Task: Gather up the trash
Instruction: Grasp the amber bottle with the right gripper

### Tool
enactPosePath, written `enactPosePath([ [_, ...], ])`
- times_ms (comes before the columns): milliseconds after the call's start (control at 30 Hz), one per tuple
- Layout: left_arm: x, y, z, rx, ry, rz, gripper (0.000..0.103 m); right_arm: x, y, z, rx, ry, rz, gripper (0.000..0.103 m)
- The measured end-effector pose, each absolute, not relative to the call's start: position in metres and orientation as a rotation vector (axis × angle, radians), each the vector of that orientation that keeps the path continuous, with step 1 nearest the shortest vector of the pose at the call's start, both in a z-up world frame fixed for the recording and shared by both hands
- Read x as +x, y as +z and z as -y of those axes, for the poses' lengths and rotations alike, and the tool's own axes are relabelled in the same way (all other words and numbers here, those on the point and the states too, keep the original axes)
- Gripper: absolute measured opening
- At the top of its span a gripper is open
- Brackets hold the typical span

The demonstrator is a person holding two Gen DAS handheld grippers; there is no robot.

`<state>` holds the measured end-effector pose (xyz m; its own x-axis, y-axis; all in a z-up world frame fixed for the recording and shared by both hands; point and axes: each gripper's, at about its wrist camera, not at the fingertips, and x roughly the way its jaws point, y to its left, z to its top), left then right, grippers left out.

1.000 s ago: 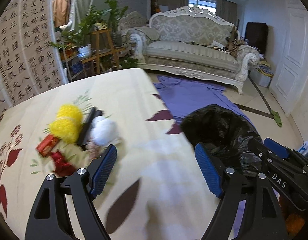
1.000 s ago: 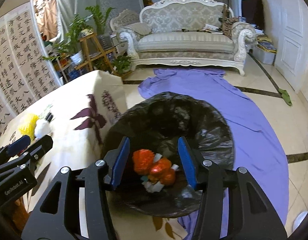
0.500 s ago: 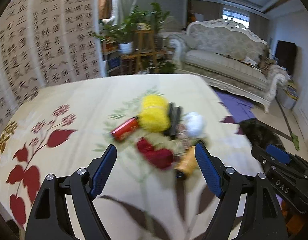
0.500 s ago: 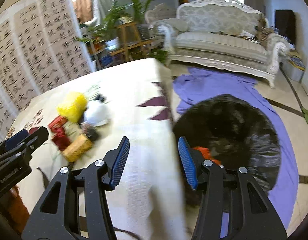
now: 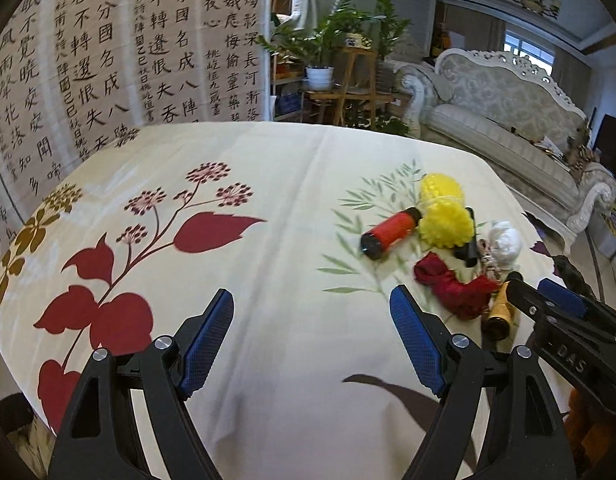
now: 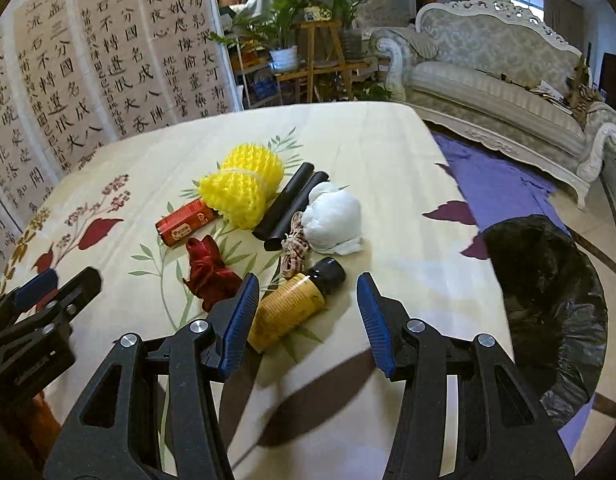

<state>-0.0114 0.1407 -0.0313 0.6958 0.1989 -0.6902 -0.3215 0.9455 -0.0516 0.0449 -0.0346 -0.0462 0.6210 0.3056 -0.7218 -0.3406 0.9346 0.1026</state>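
Note:
A pile of trash lies on the floral tablecloth (image 6: 388,168): a yellow mesh ball (image 6: 241,186), a red can (image 6: 183,224), a crumpled red cloth (image 6: 207,270), a black tube (image 6: 289,206), a white wad (image 6: 332,218), a string bundle (image 6: 295,250) and a yellow bottle with a black cap (image 6: 291,306). My right gripper (image 6: 308,320) is open and empty, just short of the yellow bottle. My left gripper (image 5: 312,340) is open and empty over bare cloth, left of the pile (image 5: 444,224). A black trash bag (image 6: 548,300) gapes open off the table's right edge.
A purple cloth (image 6: 496,176) lies on the floor by the bag. A white sofa (image 6: 500,84) stands at the back right. Plants on wooden stands (image 6: 320,52) and a calligraphy screen (image 6: 87,60) stand behind the table.
Both grippers have swung left, away from the trash bag and toward the pile on the table. The right gripper now faces the yellow bottle. Both stay open and empty.

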Motion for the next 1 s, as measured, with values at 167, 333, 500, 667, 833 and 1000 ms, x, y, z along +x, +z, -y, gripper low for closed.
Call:
enactPosePath([
  [167,-0.011,-0.033,-0.144,-0.187,0.278,-0.752,0.078,0.050,-0.056,0.030,-0.071,0.351,-0.865,0.050],
  [333,-0.008,-0.038,-0.143,-0.201,0.256,-0.762,0.078,0.050,-0.060,0.043,-0.079,0.321,-0.881,0.042],
  [500,-0.005,-0.040,-0.137,-0.199,0.241,-0.767,0.078,0.052,-0.063,0.050,-0.107,0.329,-0.884,0.034],
  [667,-0.002,-0.041,-0.134,-0.201,0.239,-0.773,0.078,0.054,-0.064,0.049,-0.114,0.351,-0.881,0.029],
  [833,0.002,-0.039,-0.126,-0.196,0.219,-0.773,0.078,0.054,-0.064,0.049,-0.125,0.362,-0.878,0.023],
  [1000,0.009,-0.037,-0.113,-0.190,0.187,-0.776,0.078,0.050,-0.064,0.056,-0.113,0.364,-0.876,0.023],
])
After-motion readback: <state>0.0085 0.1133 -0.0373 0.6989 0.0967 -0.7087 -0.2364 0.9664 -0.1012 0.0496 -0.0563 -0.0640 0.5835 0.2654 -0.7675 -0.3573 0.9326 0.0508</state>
